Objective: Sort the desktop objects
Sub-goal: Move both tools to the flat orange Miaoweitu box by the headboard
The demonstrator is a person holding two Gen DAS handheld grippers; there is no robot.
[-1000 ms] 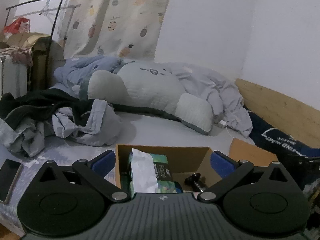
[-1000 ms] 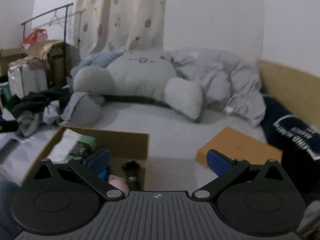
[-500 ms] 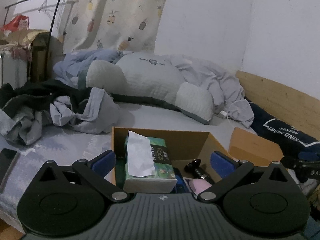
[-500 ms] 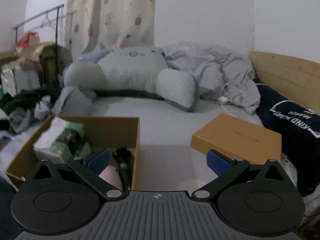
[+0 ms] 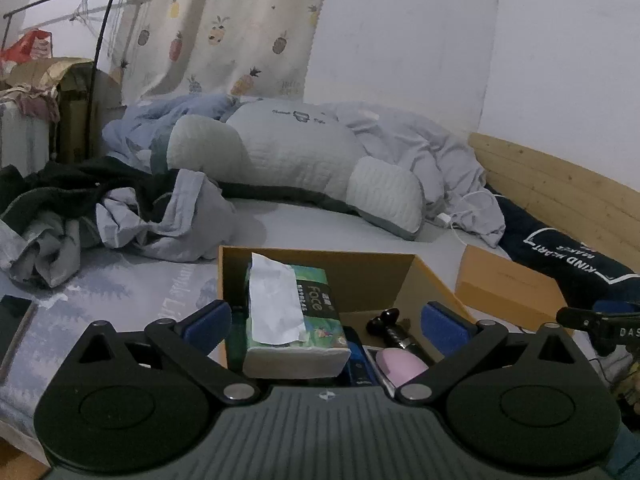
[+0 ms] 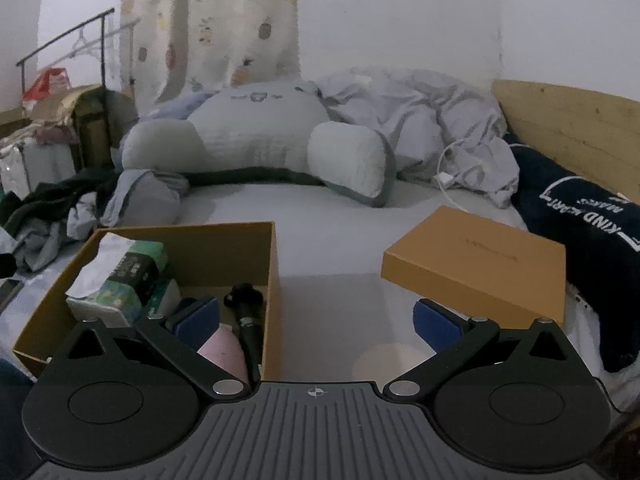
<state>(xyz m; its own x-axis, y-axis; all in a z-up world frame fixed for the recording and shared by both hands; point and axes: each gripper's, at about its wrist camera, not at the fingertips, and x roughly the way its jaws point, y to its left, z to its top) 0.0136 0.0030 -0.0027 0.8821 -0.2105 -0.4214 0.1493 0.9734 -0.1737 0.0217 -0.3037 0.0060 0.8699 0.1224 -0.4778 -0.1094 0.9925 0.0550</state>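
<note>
Bed (image 6: 328, 248) with grey sheet carries an open cardboard box (image 6: 256, 256). Inside: tissue pack (image 5: 292, 312), black handle-like item (image 6: 246, 320), pink object (image 6: 222, 350) partly hidden by claw links, can't identify. Flat orange box (image 6: 476, 264) sits closed well right of it. Left claw (image 5: 326, 322) spread wide, empty, over the box. Right claw (image 6: 316, 322) spread, empty, straddling the box's right wall. Big pillow (image 5: 292, 160) and crumpled clothes (image 5: 120, 216) behind.

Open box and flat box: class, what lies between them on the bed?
Only bare grey sheet between open box and flat box, seen in the right wrist view.
</note>
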